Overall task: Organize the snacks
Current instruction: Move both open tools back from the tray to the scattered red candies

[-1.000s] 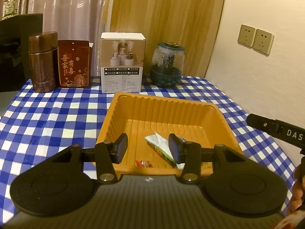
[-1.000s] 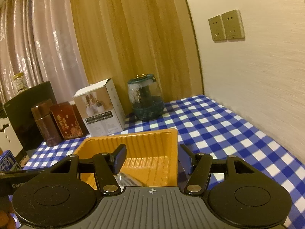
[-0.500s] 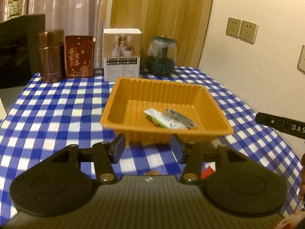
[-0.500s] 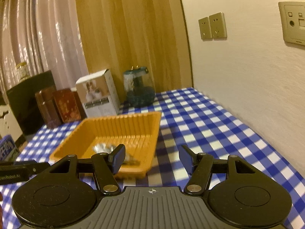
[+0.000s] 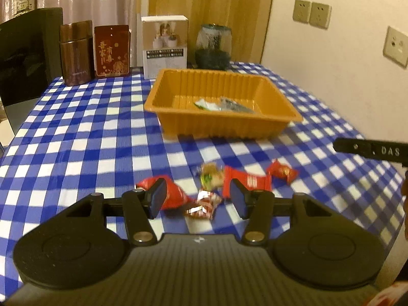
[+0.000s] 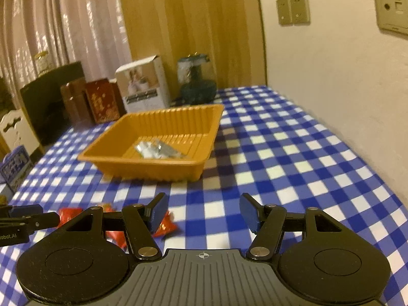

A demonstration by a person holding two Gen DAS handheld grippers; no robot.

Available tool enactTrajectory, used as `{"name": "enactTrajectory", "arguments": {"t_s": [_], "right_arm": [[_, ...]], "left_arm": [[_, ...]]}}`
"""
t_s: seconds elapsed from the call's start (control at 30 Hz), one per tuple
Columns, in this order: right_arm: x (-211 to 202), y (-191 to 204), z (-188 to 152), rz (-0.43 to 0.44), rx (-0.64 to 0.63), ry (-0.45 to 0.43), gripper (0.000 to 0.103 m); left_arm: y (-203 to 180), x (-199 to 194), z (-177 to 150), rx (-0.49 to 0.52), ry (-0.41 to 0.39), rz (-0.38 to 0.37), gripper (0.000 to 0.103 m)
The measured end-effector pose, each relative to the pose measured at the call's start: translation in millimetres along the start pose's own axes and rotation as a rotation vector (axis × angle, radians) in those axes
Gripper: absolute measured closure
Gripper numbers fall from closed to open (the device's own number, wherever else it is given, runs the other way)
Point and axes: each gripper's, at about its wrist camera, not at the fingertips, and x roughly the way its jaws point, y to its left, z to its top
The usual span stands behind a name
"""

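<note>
An orange tray [image 5: 221, 127] [image 6: 153, 169] stands on the blue checked tablecloth with a green-white packet and a silvery packet [image 5: 221, 104] [image 6: 158, 150] lying inside. Nearer the front edge lie several loose snacks: a red packet [image 5: 176, 196], a small red-white candy [image 5: 205, 204], a long red packet [image 5: 246, 181] and a small red one [image 5: 281, 172]. My left gripper [image 5: 198, 200] hovers over them, its jaws opening, pads touching nothing. My right gripper [image 6: 204, 214] is open over bare cloth, a red packet [image 6: 165, 225] just left of its left finger.
Along the back stand a brown canister [image 5: 76, 53], a red box [image 5: 112, 51], a white carton [image 5: 164, 48] and a green glass jar [image 5: 213, 48]. The wall runs close along the table's right side. A blue box [image 6: 15, 168] sits off the left edge.
Both grippers have drawn back from the tray toward the table's near side and dipped slightly. The loose snacks have come into view under the left gripper, whose jaws stand wider.
</note>
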Motion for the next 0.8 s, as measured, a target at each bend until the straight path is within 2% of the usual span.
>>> {"name": "enactTrajectory", "arguments": {"t_s": [0.2,0.53,0.8], "right_arm": [[14,-1,-4,0.023,0.016,0.053,0.040],[32,5,-1,0.023,0.002,0.073,0.040],[49,16,-2,0.045,-0.074,0.106,0.040]], "left_arm": [[1,3,-11,0.033,0.029,0.008,0.052],[24,31,1,-0.092,0.057,0.069,0.052],[25,59,3,-0.059,0.113,0.102,0.055]]}}
